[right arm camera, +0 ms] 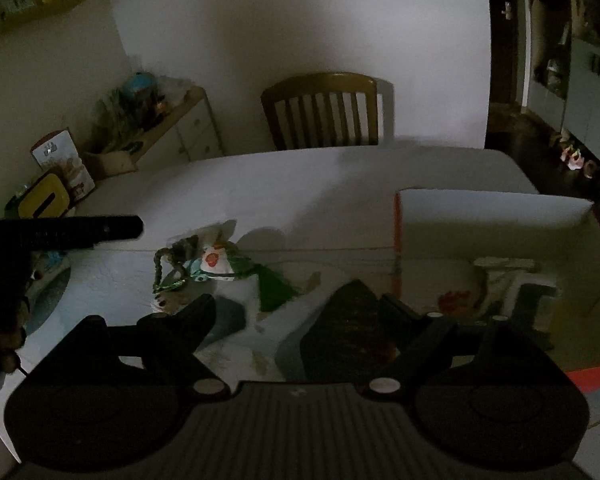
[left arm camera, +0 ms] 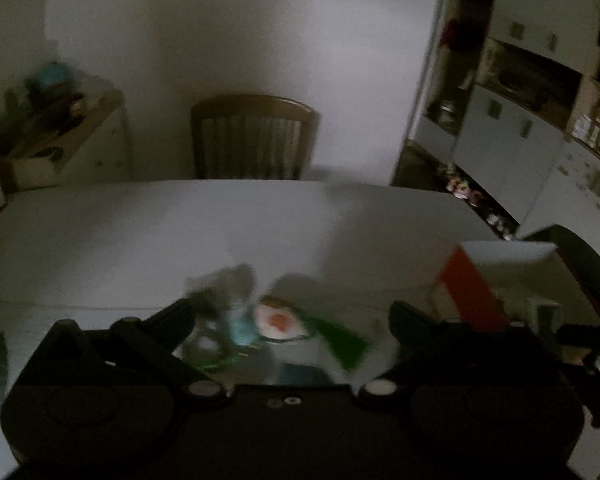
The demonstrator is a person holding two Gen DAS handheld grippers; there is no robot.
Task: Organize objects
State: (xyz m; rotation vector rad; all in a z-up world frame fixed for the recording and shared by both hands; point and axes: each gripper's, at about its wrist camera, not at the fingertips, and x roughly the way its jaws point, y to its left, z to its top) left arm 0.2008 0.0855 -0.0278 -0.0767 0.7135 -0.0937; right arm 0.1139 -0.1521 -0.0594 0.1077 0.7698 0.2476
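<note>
Small soft fabric bundle with white patch, braided cord and green tassel (right arm camera: 210, 266) lies on white table (right arm camera: 300, 184), centre-left of right view, lower centre of left view (left arm camera: 278, 322); likely light, floppy, non-fragile, best pinched at the padded body, not the tassel. Left gripper (left arm camera: 290, 316) released, straddling it; right gripper (right arm camera: 296, 312) released, empty. Red-and-white open box (right arm camera: 480, 240) centre-right.

Small plush toy (right arm camera: 214, 266), perhaps tasselled, lies beside open box (right arm camera: 496, 216).
</note>
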